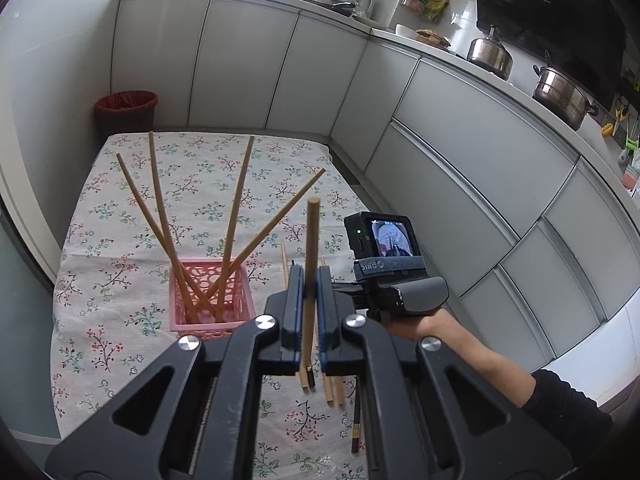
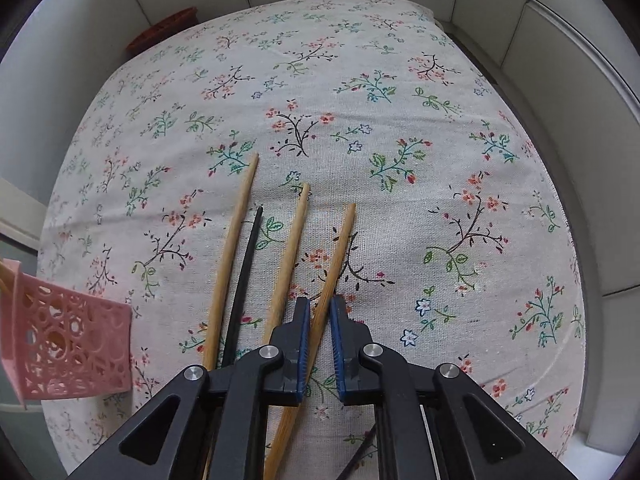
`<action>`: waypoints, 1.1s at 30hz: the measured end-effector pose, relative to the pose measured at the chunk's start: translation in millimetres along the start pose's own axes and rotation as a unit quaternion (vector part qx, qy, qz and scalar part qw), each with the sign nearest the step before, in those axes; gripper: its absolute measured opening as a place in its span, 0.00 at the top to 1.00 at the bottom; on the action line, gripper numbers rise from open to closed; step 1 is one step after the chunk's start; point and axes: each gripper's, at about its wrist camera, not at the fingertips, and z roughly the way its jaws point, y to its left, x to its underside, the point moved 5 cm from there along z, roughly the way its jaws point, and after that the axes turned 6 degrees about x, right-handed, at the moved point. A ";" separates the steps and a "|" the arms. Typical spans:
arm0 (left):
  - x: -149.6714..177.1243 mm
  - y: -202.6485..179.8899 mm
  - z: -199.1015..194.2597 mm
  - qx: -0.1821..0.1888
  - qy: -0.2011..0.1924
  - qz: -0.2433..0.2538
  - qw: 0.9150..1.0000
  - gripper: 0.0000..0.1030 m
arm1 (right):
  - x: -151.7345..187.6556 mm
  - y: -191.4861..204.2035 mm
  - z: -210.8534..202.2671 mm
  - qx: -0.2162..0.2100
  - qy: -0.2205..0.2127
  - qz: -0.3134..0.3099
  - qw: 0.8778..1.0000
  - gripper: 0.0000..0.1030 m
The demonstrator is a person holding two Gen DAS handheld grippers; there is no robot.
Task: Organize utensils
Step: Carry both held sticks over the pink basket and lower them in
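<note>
My left gripper (image 1: 310,280) is shut on a wooden chopstick (image 1: 312,232) that stands nearly upright, just right of the pink basket (image 1: 208,300). Several wooden chopsticks (image 1: 236,208) lean fanned out inside that basket. In the right wrist view my right gripper (image 2: 320,312) points steeply down at the floral cloth, shut on the rightmost wooden chopstick (image 2: 340,244), which lies flat. Beside it lie two more wooden chopsticks (image 2: 290,248) (image 2: 232,248) and a black chopstick (image 2: 246,264). The pink basket (image 2: 72,348) sits at the left edge.
The floral tablecloth (image 1: 120,240) covers a small table boxed in by white cabinets (image 1: 460,132). A red-lined bin (image 1: 126,110) stands past the far left corner. Pots (image 1: 490,54) sit on the counter. A person's forearm (image 1: 472,352) and the right gripper's camera screen (image 1: 390,238) are at right.
</note>
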 end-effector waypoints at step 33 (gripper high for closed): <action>-39.9 12.8 -88.2 -0.049 -0.214 0.019 0.975 0.93 | 46.0 -26.3 -245.2 -0.168 -0.284 0.021 0.944 0.94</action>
